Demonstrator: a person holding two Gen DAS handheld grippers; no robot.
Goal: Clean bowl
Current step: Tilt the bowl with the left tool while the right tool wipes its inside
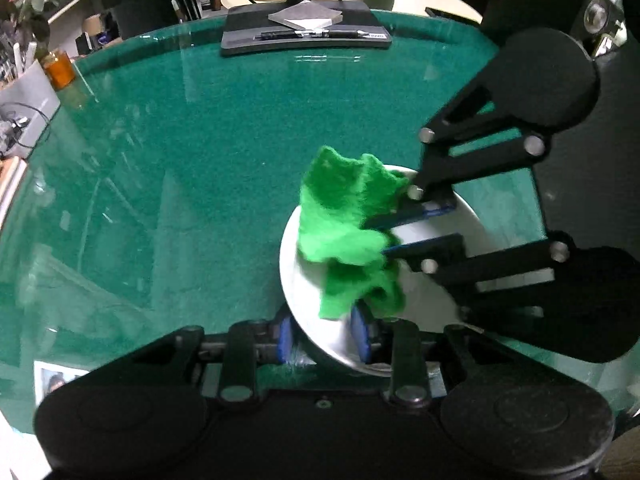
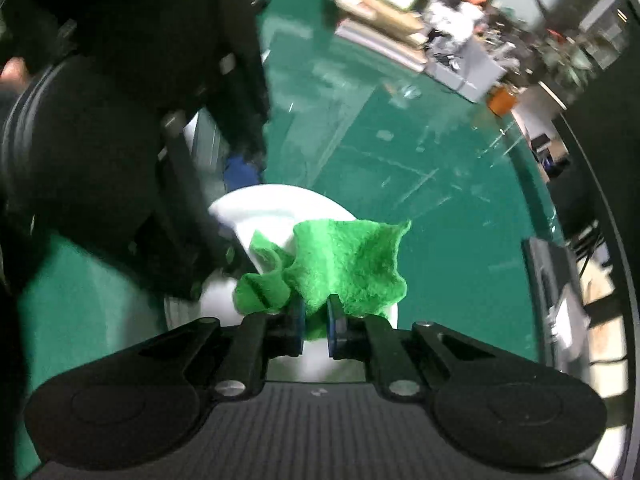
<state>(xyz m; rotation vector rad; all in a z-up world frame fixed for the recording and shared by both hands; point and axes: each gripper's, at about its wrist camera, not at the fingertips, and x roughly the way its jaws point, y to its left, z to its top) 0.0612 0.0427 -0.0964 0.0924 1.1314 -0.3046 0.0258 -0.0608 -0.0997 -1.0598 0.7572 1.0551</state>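
Bowl (image 1: pixel 416 308), white and tilted, sits on the green bench (image 1: pixel 180 168), its near rim pinched between the blue pads of the left gripper (image 1: pixel 325 338), whose jaws stand narrow with one pad inside the wall and one outside. Reaching in from the side, the right gripper (image 2: pixel 316 320) has its jaws nearly closed on a crumpled green cloth (image 1: pixel 348 232), which lies over the bowl's inside and far rim.

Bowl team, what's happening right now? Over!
Left gripper clamped on bowl rim. Right gripper shut on cloth, cloth in the bowl. Nothing in the way.
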